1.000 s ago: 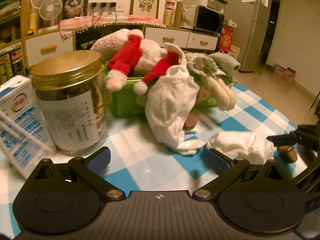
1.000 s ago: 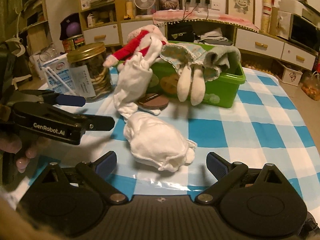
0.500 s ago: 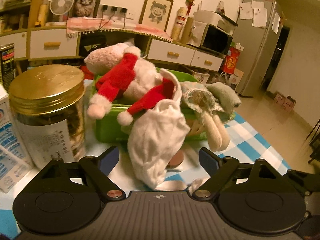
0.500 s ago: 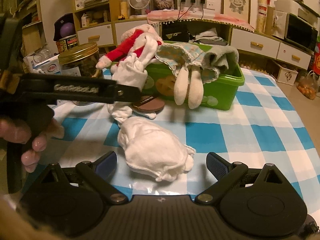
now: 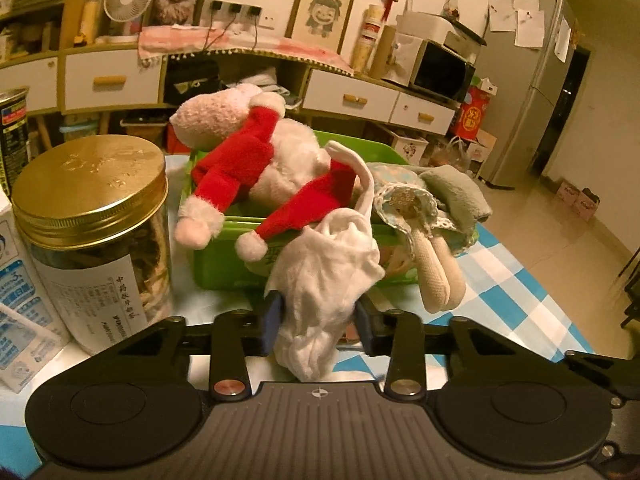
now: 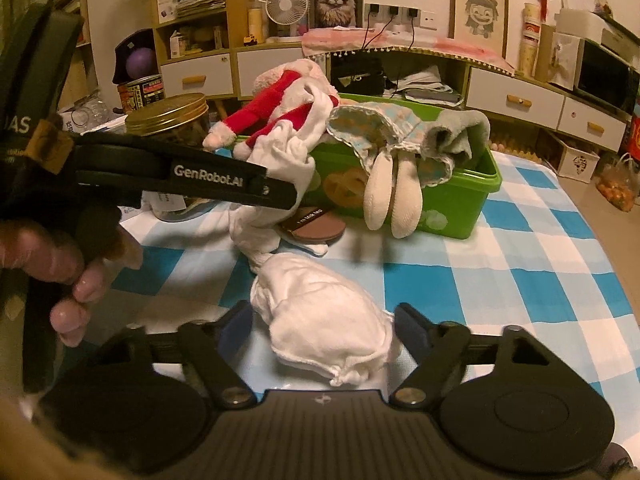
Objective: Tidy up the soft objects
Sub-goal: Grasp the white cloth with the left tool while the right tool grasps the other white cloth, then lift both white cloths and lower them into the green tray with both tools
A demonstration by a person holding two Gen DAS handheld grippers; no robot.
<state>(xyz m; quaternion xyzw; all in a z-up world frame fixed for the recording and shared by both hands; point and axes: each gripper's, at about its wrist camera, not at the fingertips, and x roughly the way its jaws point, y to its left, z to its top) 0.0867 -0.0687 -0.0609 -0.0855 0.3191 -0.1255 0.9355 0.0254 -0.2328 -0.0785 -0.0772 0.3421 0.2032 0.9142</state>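
Left gripper [image 5: 318, 322]: closing in just now on the hanging white cloth [image 5: 326, 276], blue pads pressing its lower part from both sides (cloth bunching between them).
Hanging white cloth: draping from the rim of the green bin [image 5: 224, 264] down toward the checked tablecloth [image 5: 520, 292], upper end lying against the red-and-white plush toy [image 5: 256, 168].
Right gripper [image 6: 324, 330]: also narrowing just now, jaws sitting either side of the crumpled white cloth [image 6: 324, 320]; left pad touching it, right pad close at its edge (firm pinch or not, hard telling).
Crumpled white cloth: lying on the tablecloth in front of the bin, just beside the tail of the hanging one.
Green bin: holding the plush toy, a grey towel [image 6: 460, 132] and a cream-legged doll [image 6: 392, 196] dangling over its front wall.
Gold-lidded jar [image 5: 96, 236]: standing upright left of the bin.
Hand [image 6: 52, 264]: gripping the left tool's handle at the right view's left edge.
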